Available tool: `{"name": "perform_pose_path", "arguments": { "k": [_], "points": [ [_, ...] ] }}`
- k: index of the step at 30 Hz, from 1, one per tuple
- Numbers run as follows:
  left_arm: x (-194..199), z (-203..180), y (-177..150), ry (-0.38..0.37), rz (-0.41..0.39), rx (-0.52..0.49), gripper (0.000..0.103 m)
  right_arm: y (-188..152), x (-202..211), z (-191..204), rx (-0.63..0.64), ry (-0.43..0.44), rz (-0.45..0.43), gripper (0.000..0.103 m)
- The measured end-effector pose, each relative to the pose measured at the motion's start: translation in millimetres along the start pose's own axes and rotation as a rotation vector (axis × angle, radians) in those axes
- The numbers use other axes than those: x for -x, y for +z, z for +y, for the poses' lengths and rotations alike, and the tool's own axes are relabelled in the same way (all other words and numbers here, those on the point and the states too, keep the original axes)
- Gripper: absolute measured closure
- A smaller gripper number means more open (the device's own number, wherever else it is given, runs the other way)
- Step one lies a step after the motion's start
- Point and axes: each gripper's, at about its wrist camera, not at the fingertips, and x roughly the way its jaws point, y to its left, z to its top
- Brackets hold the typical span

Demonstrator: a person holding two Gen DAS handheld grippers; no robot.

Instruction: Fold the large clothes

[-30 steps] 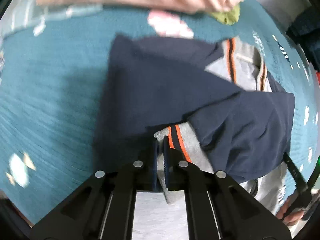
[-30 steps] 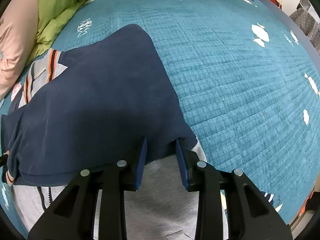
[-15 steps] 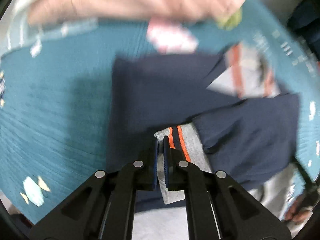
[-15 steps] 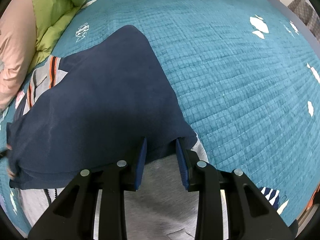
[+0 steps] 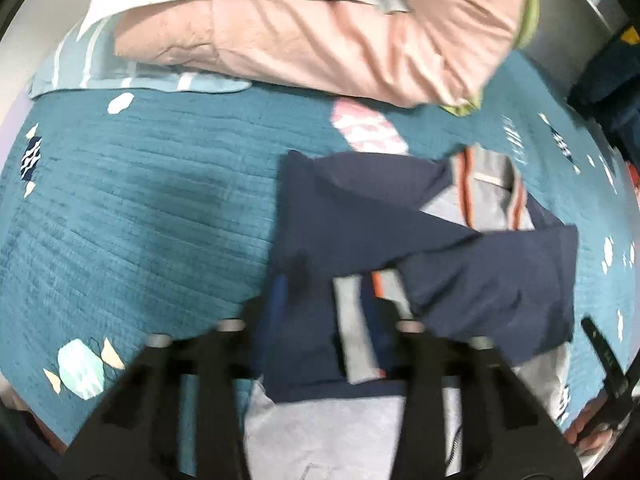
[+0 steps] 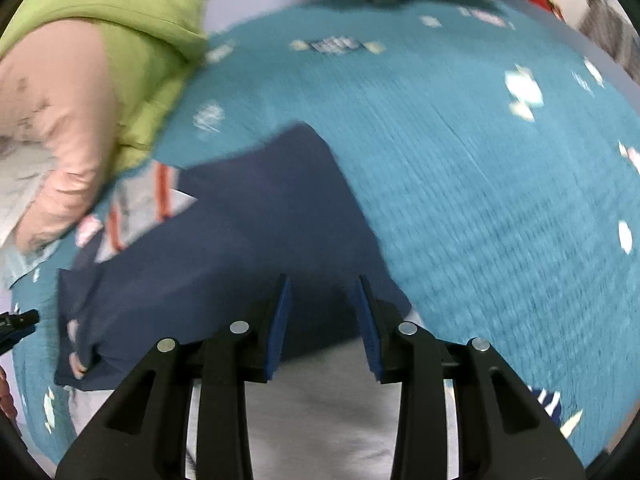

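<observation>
On the bed's teal quilt [image 5: 132, 216] lay the navy and grey sweatshirt [image 5: 360, 220], folded. Its grey cuff [image 5: 356, 332] sat between the pads of the left gripper [image 5: 328, 312], whose jaws had just been opening and no longer pinched it. Over the navy hem, the right gripper [image 6: 324, 320] stood spread and held nothing.
</observation>
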Motion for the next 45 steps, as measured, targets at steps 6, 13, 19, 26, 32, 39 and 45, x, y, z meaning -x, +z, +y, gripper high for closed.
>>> {"name": "perform_pose_path", "arguments": {
  "k": [6, 13, 19, 26, 32, 39, 45],
  "points": [
    [-4.8, -77.3, -19.6, -0.047, -0.021, -0.11, 0.103, 10.7, -2.5, 54.4, 0.114, 0.088, 0.021, 0.075],
    [-44.3, -129.5, -38.2, -0.09, 0.021, -0.182, 0.103, 6.2, -28.5, 90.6, 0.186, 0.149, 0.146, 0.088],
    [-79.3, -108.0, -48.3, -0.048, 0.081, -0.136, 0.103, -17.1, -64.2, 56.2, 0.134, 0.065, 0.335, 0.103],
    [-91.2, -101.9, -50.6, -0.078, 0.084, -0.11, 0.102, -23.2, -72.5, 67.0, 0.164, 0.0, 0.343, 0.103],
    [-75.5, -100.1, -47.9, -0.07, 0.1, -0.084, 0.098, -14.9, -52.1, 58.8, 0.155, 0.063, 0.318, 0.096],
    [-42.9, -99.5, -40.9, -0.154, 0.072, -0.046, 0.075, 6.1, -6.2, 40.2, 0.104, 0.07, 0.186, 0.027],
    [-36.3, -85.1, -29.5, -0.111, 0.056, -0.04, 0.073, 22.1, -13.2, 21.9, 0.056, 0.039, 0.192, 0.026]
  ]
}}
